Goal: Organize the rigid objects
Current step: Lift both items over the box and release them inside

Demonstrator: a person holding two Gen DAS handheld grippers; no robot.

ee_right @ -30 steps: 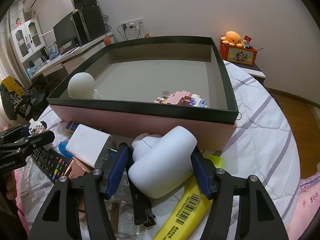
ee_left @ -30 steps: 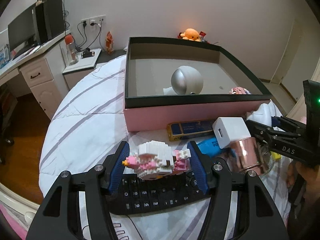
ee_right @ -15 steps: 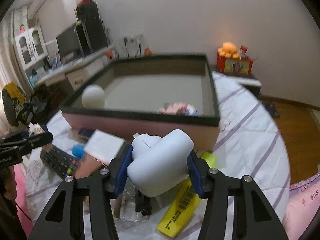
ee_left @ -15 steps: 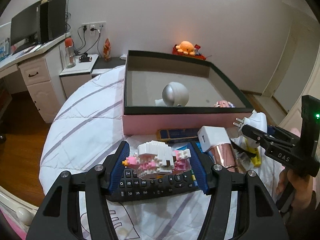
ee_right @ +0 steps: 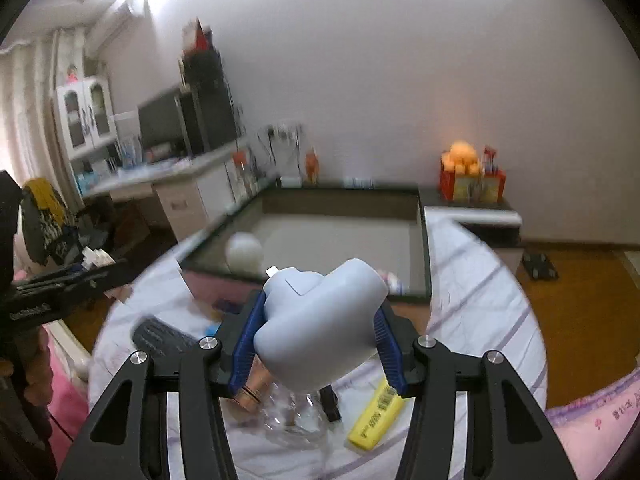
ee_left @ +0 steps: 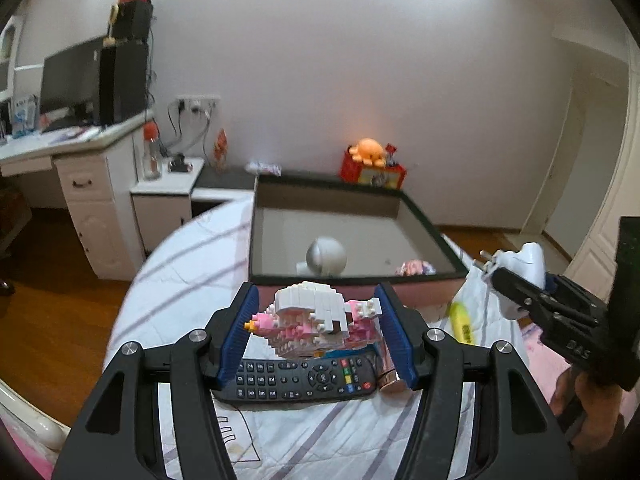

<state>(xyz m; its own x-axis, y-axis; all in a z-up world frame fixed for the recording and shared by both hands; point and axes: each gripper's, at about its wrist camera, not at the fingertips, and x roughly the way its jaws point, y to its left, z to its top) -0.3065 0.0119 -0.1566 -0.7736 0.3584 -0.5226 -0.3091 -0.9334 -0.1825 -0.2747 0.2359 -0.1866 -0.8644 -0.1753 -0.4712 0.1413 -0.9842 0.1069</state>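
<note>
Both loads hang clear of the bed, short of the box (ee_left: 352,280): left gripper (ee_left: 316,338) clamps the brick toy (ee_left: 316,324), right gripper (ee_right: 316,344) pinches the white plug (ee_right: 316,324).

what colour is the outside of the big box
Pink on the outer wall of the box, with a dark rim; clearest in the left wrist view.

Pink-white brick figure (ee_left: 320,322); white plug adapter (ee_right: 318,322); black remote (ee_left: 296,378); white bedspread (ee_left: 188,264), purple stripes.
</note>
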